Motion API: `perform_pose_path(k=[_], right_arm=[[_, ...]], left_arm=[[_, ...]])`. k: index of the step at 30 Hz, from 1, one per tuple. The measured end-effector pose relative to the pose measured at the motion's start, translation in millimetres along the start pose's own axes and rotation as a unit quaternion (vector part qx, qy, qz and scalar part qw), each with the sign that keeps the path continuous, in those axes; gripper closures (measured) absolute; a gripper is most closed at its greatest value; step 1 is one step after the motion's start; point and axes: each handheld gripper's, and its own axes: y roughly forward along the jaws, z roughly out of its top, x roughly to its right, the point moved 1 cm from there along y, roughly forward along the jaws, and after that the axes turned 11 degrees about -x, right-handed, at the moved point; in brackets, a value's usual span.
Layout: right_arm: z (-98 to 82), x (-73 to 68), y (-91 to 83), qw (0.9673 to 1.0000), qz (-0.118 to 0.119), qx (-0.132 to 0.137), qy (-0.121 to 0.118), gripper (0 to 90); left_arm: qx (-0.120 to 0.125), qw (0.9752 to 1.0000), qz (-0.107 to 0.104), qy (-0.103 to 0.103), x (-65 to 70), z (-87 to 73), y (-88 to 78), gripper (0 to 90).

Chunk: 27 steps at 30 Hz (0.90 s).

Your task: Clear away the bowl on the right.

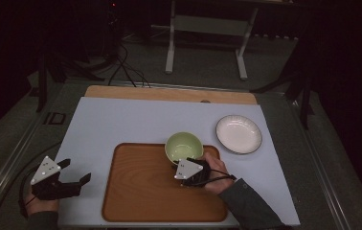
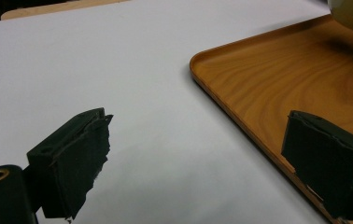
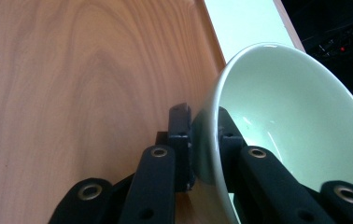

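A pale green bowl [image 1: 184,145] sits at the far right corner of a wooden tray [image 1: 141,187]. My right gripper [image 1: 185,165] is shut on the bowl's near rim. In the right gripper view one jaw presses the bowl [image 3: 286,121] from outside and the other from inside the wall, with the right gripper [image 3: 201,126] pinching the rim over the tray [image 3: 72,93]. My left gripper [image 1: 76,171] rests open at the table's front left, off the tray. In the left gripper view the left gripper [image 2: 198,135] has nothing between its jaws, above the white mat [image 2: 118,70] beside the tray's edge [image 2: 240,116].
A white plate [image 1: 239,134] lies on the white mat [image 1: 121,120] to the right of the bowl. A strip of bare wooden table [image 1: 169,93] shows at the far edge. A white desk frame [image 1: 208,28] and cables stand on the dark floor beyond.
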Motion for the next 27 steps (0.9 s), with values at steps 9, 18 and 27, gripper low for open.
perform_pose_path(k=[9,18,27], right_arm=[[2.1,-5.9,3.5,1.0,0.005,0.002,-0.006,81.4],[1.4,-9.9,6.8,0.9999,0.011,0.0,-0.01,81.3],[1.9,-14.2,10.7,0.9998,0.017,-0.002,-0.011,81.3]], left_arm=[[-0.001,1.0,0.0,0.0,-0.4,-0.2,0.1,7.4],[-0.001,1.0,0.0,0.0,-0.3,-0.1,0.4,7.4],[-0.002,1.0,0.0,0.0,-0.4,-0.2,0.6,7.4]])
